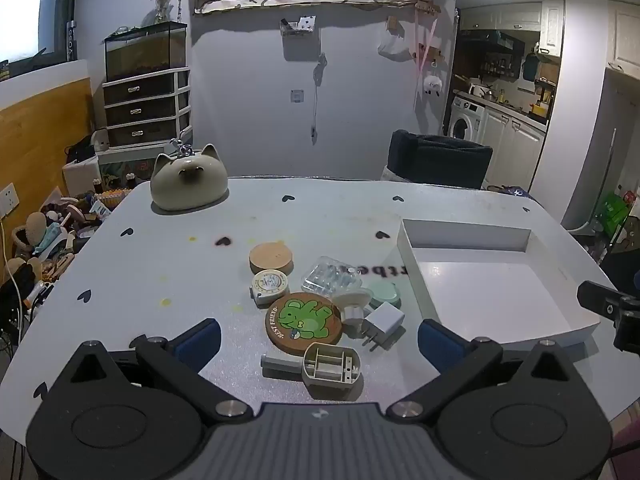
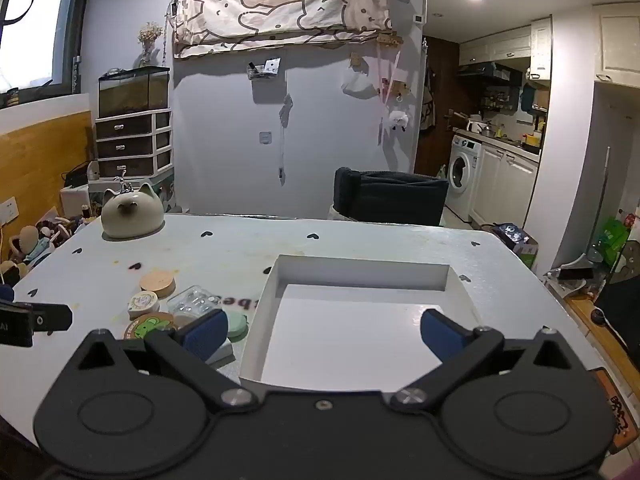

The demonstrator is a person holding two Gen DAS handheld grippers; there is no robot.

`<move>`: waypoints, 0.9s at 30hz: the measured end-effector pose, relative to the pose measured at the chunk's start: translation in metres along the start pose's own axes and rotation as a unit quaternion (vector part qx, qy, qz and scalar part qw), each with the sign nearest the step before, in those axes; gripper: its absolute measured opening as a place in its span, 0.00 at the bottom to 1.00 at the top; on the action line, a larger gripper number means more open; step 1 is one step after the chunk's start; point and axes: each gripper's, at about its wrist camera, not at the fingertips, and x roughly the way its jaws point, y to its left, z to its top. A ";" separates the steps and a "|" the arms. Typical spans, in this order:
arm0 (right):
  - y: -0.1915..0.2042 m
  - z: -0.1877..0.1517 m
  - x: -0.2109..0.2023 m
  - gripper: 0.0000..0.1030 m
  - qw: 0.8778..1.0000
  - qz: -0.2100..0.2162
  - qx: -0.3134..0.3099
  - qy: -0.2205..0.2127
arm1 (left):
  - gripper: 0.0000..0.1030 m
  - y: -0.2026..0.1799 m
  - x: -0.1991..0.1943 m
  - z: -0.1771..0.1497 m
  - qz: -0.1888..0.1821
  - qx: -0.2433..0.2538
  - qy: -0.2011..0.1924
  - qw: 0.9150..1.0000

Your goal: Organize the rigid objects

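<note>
Both your tongs stand wide open and hold nothing: the left gripper (image 1: 319, 338) hovers low over the pile, the right gripper (image 2: 324, 332) over the white tray (image 2: 360, 276).

The rigid objects lie crowded at about 9 o'clock of the tray, many touching. At the near edge is the grey open housing (image 1: 330, 366), and at its 12 o'clock the bear coaster (image 1: 304, 320). The white charger plug (image 1: 383, 320) is at 3 o'clock of the coaster, and the tape measure (image 1: 270, 285) at its 11 o'clock, with the cork disc (image 1: 271, 257) just behind. The clear plastic box (image 1: 330, 278) sits at 3 o'clock of the disc.

The danger, I think, is the crowding — if you close on one piece, a finger can push its neighbour or catch two together. The flat coaster may slip out of the pads, because it lies low on the table (image 1: 160, 248).

The tray is empty — no object is inside yet.
</note>
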 end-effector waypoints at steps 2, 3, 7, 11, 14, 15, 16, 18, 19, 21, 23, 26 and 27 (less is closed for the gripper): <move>0.000 0.000 0.000 1.00 1.000 0.000 0.000 -0.001 | 1.00 0.000 0.000 0.000 0.000 0.000 0.000 1.000; 0.000 0.000 0.000 1.00 1.000 0.001 0.001 -0.001 | 1.00 0.000 0.000 0.000 0.000 0.000 0.000 1.000; 0.000 0.000 0.001 1.00 1.000 0.002 -0.001 -0.001 | 1.00 0.000 0.000 0.000 0.000 -0.001 0.000 1.000; 0.000 0.000 0.001 1.00 1.000 0.001 0.001 0.000 | 1.00 0.000 0.000 0.000 0.000 0.000 0.000 1.000; 0.000 0.000 0.001 1.00 1.000 0.001 0.001 0.000 | 1.00 0.000 0.000 0.000 0.000 -0.001 0.000 1.000; 0.000 0.000 0.000 1.00 1.000 0.001 0.000 0.000 | 1.00 0.000 0.000 0.000 -0.001 -0.001 0.000 1.000; 0.001 0.000 0.000 1.00 1.000 0.000 0.000 0.000 | 1.00 0.000 0.000 0.000 0.000 -0.001 0.000 1.000; 0.001 0.000 0.001 1.00 1.000 0.001 0.001 0.001 | 1.00 0.000 0.000 0.000 0.000 0.000 0.000 1.000; 0.001 0.000 0.001 1.00 1.000 0.001 0.000 0.001 | 1.00 0.000 0.000 0.000 0.000 0.000 0.000 1.000; 0.001 0.000 0.002 1.00 1.000 0.001 0.001 0.000 | 1.00 0.000 0.000 0.000 0.001 0.001 0.000 1.000; 0.001 0.000 0.002 1.00 1.000 0.001 0.001 0.000 | 1.00 0.001 0.000 0.000 0.000 0.001 0.000 1.000; 0.001 0.000 0.002 1.00 1.000 0.001 0.001 0.000 | 1.00 0.007 0.000 0.000 0.000 0.001 0.000 1.000; 0.002 0.000 0.002 1.00 1.000 0.001 0.001 0.000 | 1.00 0.007 0.000 0.000 0.000 0.001 0.000 1.000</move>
